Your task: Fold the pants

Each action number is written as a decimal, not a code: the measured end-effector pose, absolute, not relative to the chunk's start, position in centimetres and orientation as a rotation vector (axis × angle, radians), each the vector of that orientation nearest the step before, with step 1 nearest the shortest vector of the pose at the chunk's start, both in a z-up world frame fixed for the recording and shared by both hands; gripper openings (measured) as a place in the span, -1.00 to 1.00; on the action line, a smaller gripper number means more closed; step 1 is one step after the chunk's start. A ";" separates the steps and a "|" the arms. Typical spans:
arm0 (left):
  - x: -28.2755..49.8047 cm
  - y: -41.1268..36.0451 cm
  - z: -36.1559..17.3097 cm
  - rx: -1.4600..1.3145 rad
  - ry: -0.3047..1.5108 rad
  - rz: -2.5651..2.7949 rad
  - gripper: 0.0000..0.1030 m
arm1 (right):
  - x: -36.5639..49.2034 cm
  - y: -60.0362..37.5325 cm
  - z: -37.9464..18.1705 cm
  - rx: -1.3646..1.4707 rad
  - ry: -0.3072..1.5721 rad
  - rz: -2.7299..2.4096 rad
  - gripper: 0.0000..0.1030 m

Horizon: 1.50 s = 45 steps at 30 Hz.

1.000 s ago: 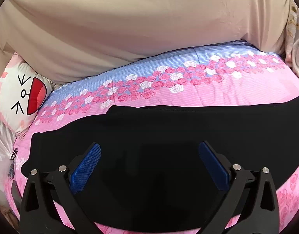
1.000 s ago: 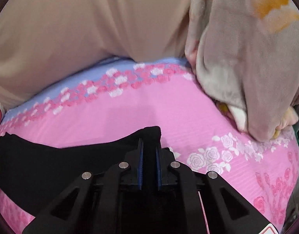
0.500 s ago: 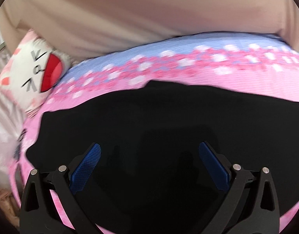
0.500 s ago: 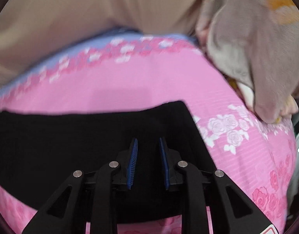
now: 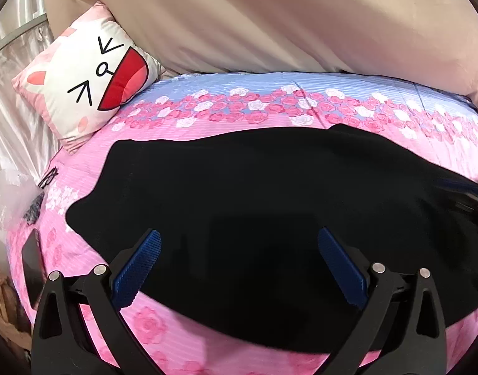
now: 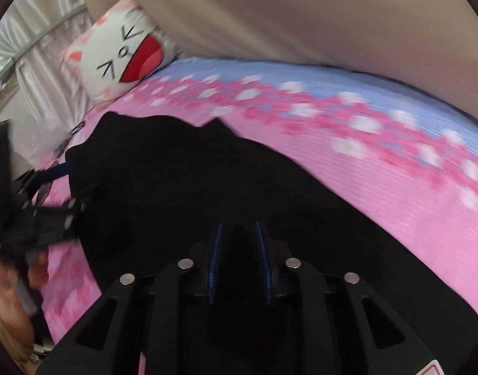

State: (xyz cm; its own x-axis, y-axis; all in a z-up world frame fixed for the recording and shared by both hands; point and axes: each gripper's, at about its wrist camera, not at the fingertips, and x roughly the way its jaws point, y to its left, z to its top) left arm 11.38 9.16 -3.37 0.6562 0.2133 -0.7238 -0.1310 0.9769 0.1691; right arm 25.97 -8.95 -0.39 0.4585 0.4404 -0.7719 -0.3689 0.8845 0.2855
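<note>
Black pants (image 5: pixel 254 203) lie flat across a pink floral bedsheet (image 5: pixel 270 109). My left gripper (image 5: pixel 239 240) is wide open and empty, hovering over the near middle of the pants. In the right wrist view the pants (image 6: pixel 207 187) fill the centre. My right gripper (image 6: pixel 238 234) has its jaws a narrow gap apart over the black fabric; whether cloth sits between them cannot be told against the black. The left gripper also shows in the right wrist view (image 6: pixel 56 172) at the far left edge of the pants.
A cat-face cushion (image 5: pixel 89 75) leans at the bed's back left, also in the right wrist view (image 6: pixel 126 53). A beige fabric wall (image 5: pixel 270 15) runs behind the bed. A dark phone-like object (image 5: pixel 32 265) and a clear plastic bag (image 5: pixel 11 193) lie at the left edge.
The right gripper opened slightly from shut and swung left over the pants, with motion blur. The left gripper's view shifted left, bringing the cushion more into frame; it stayed open.
</note>
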 end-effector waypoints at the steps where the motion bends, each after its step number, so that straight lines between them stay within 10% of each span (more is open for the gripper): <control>1: 11.1 9.5 -3.3 0.110 0.827 0.196 0.91 | 27.9 -7.1 -0.7 0.085 0.981 0.506 -0.74; 16: 12.1 11.0 -4.8 0.101 0.858 0.138 0.91 | 34.8 -4.7 -1.5 0.079 0.966 0.346 -0.79; 27: 10.0 5.2 -2.9 0.160 0.799 0.068 0.91 | 16.6 -19.0 4.6 0.163 0.755 0.066 -0.04; 45: 7.7 -8.0 -0.9 0.292 0.718 -0.038 0.91 | -2.8 -42.0 -0.4 0.323 0.777 -0.556 0.16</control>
State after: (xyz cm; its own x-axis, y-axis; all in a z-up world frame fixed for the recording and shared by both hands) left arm 7.71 -8.05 -0.89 0.7544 0.0659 -0.6531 0.1337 0.9587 0.2512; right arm -2.83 -42.04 -0.42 0.5807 -0.3510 -0.7345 0.5815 0.8103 0.0726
